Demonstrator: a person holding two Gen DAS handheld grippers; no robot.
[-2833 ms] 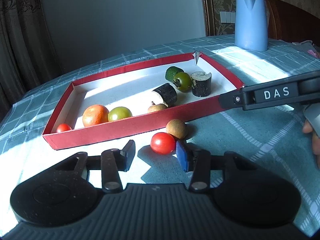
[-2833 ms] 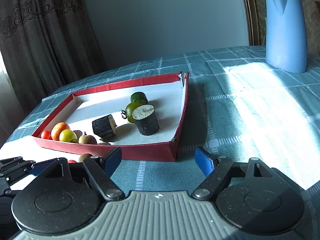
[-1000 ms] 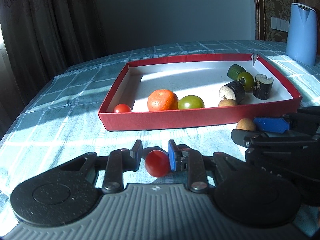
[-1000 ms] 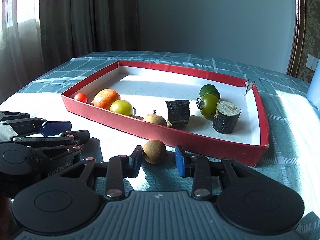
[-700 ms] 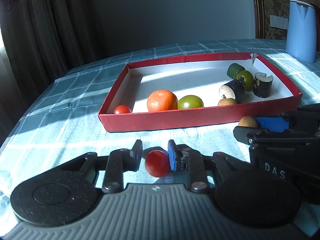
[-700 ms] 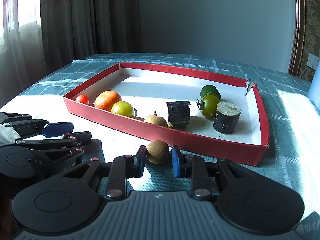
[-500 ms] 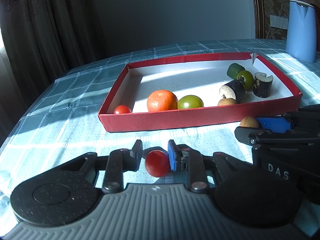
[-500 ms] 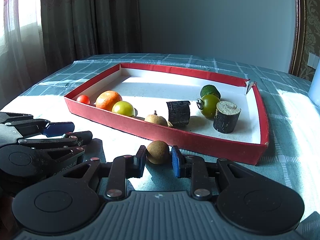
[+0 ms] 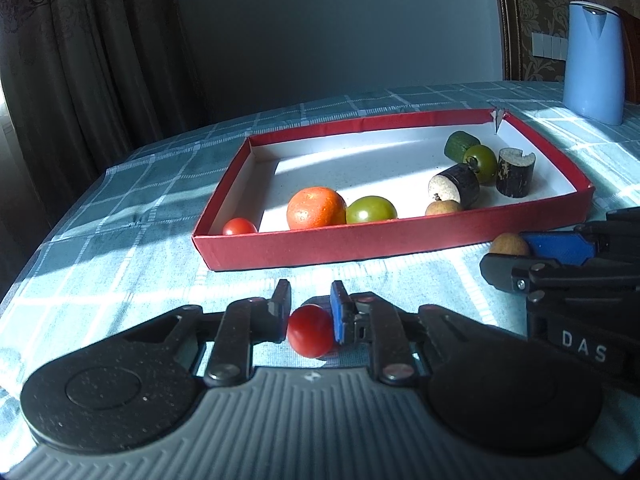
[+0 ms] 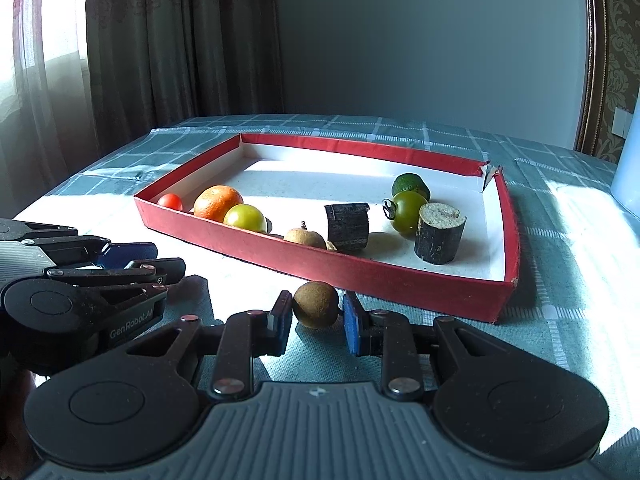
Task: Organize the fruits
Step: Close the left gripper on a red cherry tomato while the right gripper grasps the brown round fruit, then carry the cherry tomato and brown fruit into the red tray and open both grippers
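Note:
My left gripper (image 9: 310, 312) is shut on a red cherry tomato (image 9: 311, 336) and holds it just above the tablecloth, in front of the red tray (image 9: 392, 236). My right gripper (image 10: 316, 316) is shut on a brown longan (image 10: 316, 304) close to the tray's near wall (image 10: 360, 272); the longan also shows in the left wrist view (image 9: 509, 245). In the tray lie a small red tomato (image 9: 239, 227), an orange (image 9: 316, 208), a yellow-green tomato (image 9: 371, 210), another longan (image 10: 305, 237), two dark cut cylinders (image 10: 347, 226), a dark green tomato (image 10: 408, 208) and a green piece (image 10: 410, 185).
The table has a teal checked cloth (image 9: 120, 248). A blue kettle (image 9: 594, 60) stands at the far right behind the tray. Dark curtains (image 10: 160, 40) hang behind the table. The left gripper's body (image 10: 72, 292) sits left of my right gripper.
Both grippers went from open to shut: the left took the cherry tomato, the right closed on the loose longan. In the last half second little has moved.

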